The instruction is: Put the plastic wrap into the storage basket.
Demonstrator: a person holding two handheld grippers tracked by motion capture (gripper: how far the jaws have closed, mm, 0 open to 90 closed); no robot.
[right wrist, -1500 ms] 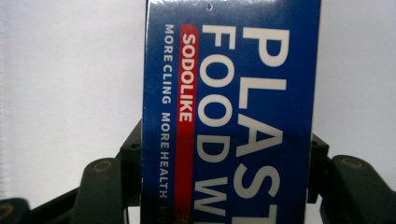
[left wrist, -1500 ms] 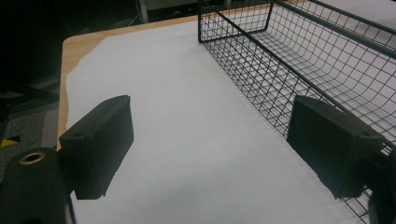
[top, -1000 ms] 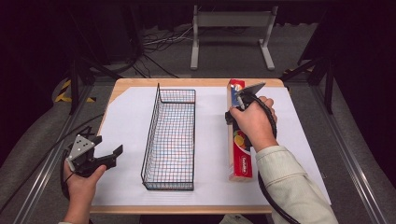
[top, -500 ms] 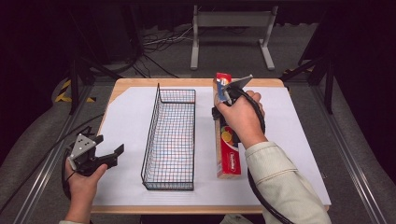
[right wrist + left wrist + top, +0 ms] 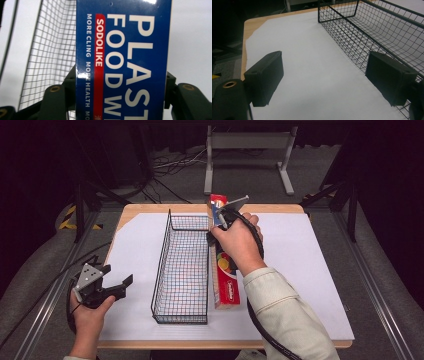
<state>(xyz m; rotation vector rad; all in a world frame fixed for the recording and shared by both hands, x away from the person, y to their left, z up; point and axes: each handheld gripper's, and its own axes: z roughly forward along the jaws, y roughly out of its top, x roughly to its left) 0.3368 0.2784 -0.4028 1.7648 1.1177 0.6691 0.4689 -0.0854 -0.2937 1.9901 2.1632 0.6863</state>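
Your right gripper (image 5: 218, 218) is clamped across the plastic food wrap box (image 5: 226, 279), jaws pressing on both long sides near its far end. In the right gripper view the blue face of the box (image 5: 123, 60) sits between the pads, lettering running along its length. The box's long axis runs from the near edge of the table toward the far edge, parallel to the wire basket (image 5: 182, 265). The far end is tipped up in your grip; the near end points back at you, low over the white sheet (image 5: 310, 265), just beside the basket's right wall. Whether that near end touches the sheet, you can't tell from here.

The wire basket lies lengthwise in the middle of the table (image 5: 260, 208) with nothing inside, just white sheet showing through the mesh (image 5: 372, 27).

Your left gripper (image 5: 116, 285) rests at the near left corner of the table, jaws apart, nothing between them, pointing toward the basket's left wall.
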